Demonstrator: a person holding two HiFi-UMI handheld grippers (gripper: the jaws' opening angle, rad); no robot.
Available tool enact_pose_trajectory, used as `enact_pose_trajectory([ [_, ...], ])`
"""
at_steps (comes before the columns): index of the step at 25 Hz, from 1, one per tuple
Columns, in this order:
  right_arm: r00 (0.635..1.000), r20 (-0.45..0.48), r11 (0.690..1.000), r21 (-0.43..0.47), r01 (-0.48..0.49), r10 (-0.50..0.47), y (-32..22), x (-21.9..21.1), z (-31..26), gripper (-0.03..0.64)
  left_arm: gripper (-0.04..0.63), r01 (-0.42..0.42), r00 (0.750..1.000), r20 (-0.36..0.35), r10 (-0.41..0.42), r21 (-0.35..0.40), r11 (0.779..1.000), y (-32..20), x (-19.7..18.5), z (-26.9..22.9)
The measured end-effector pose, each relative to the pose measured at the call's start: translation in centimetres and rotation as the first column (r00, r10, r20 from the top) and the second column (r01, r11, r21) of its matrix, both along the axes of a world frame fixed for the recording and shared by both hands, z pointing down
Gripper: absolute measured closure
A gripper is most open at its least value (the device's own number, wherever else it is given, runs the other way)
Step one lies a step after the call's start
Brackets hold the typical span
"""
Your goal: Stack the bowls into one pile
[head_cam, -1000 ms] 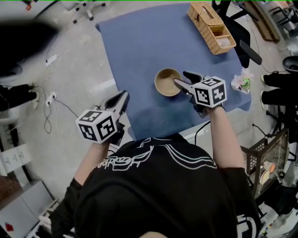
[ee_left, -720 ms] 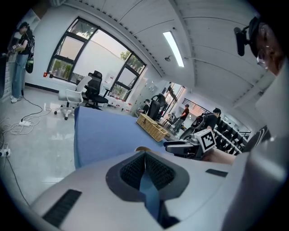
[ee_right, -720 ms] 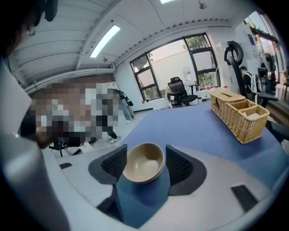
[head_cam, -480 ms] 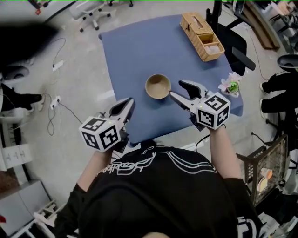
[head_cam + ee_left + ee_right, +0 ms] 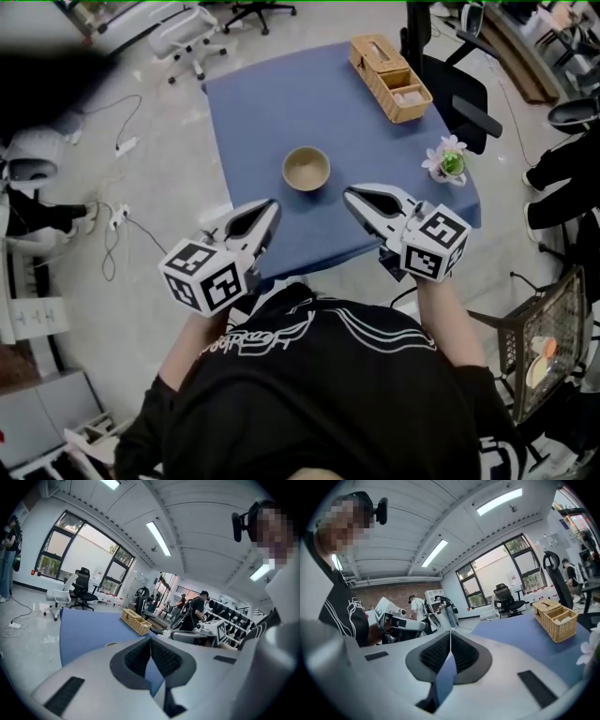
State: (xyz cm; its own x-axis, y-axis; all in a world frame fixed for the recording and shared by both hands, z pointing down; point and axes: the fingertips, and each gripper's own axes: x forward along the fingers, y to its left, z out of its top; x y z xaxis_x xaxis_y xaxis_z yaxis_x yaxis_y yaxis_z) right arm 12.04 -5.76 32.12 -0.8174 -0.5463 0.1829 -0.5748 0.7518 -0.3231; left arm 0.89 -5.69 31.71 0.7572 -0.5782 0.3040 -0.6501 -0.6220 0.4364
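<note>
Single bowl (image 5: 306,169) in view, sitting mid tabletop (image 5: 272,112), toward the near edge; can't tell if it's already a stack. It's round, no long axis. It lies ahead of and between both grippers, touching neither, about equally near each. Left gripper (image 5: 266,210) fingers clenched, empty. Right gripper (image 5: 354,197) fingers have just been closing, nothing between them. Basket (image 5: 389,66) at far right corner.

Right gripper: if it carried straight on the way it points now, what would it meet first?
In the head view the right gripper lines up with the bowl, but it seems raised above the table, and its own view shows no bowl ahead. Probably it passes over; depth is unclear.
</note>
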Motion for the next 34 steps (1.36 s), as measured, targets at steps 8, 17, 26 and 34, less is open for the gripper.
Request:
enact_pose_trajectory([
  [8, 0.996, 0.046, 0.993, 0.094, 0.066, -0.071, 5.2, -0.6, -4.0, 0.591, 0.572, 0.002, 1.0, -0.015, 0.0, 0.096, 0.995, 4.1, 1.3, -3.0],
  [17, 0.998, 0.017, 0.988, 0.139, 0.064, -0.067, 7.2, 0.5, -5.0, 0.591, 0.571, -0.008, 1.0, 0.012, 0.006, 0.165, 0.986, 6.1, 2.3, -4.4],
  [26, 0.998, -0.004, 0.993, 0.102, 0.061, -0.061, 7.3, 1.1, -3.2, 0.591, 0.571, -0.013, 1.0, 0.007, 0.012, 0.135, 0.991, 6.2, 3.0, -2.8],
  [34, 0.999, 0.006, 0.995, 0.094, 0.039, -0.039, 7.1, 1.8, -2.8, 0.591, 0.571, -0.014, 1.0, 0.018, 0.011, 0.134, 0.991, 6.2, 3.4, -2.4],
])
